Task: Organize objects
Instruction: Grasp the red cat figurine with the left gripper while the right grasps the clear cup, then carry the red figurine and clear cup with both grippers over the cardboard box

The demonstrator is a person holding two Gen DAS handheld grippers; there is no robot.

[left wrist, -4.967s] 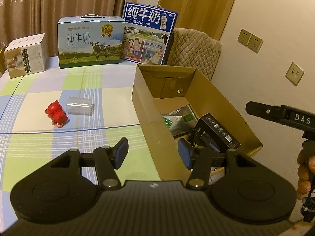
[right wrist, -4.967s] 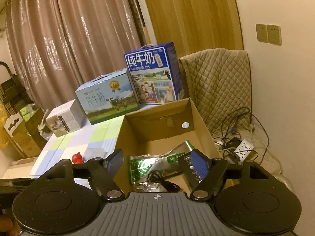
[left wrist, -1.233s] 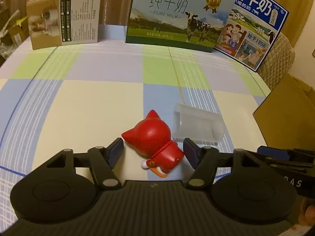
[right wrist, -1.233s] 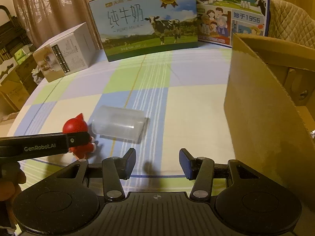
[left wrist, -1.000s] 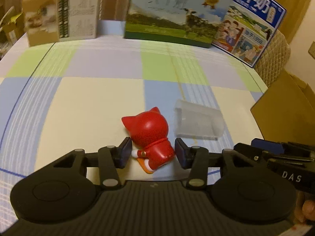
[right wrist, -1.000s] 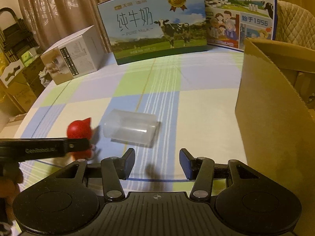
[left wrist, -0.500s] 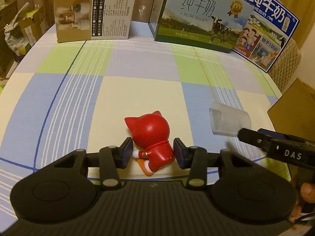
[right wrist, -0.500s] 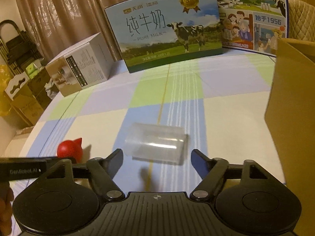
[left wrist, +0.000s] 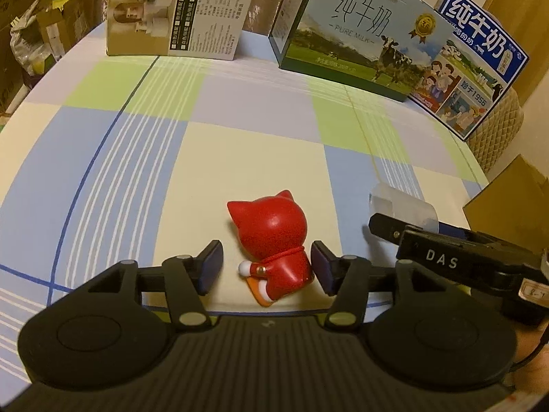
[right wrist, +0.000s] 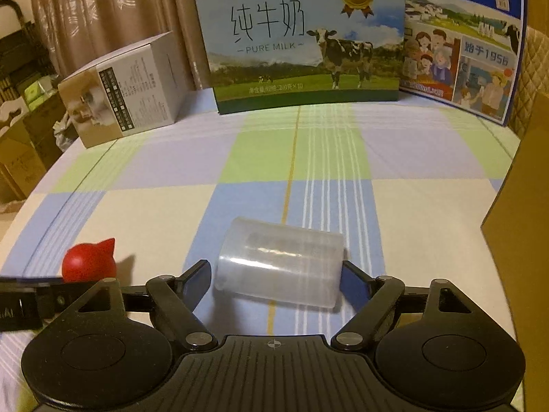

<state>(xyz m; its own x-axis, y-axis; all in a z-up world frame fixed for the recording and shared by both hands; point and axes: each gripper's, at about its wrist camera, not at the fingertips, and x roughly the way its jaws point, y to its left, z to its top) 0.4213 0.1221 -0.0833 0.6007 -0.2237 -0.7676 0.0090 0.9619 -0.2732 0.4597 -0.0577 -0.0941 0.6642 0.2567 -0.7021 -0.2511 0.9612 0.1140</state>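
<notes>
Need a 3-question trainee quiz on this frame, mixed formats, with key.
1. True or false: the clear plastic cup stands upright on the tablecloth.
2. Multiple choice: what lies between the left gripper fingers? A) a milk carton B) the red cat figurine C) a spoon
3. Fill in: the right gripper has its fingers on either side of the ____.

Key:
1. False. The cup lies on its side.
2. B. The figurine lies between the fingers; a gap shows at the left one, so it is not clamped.
3. Clear plastic cup, with the fingers spread wide at its two ends.
</notes>
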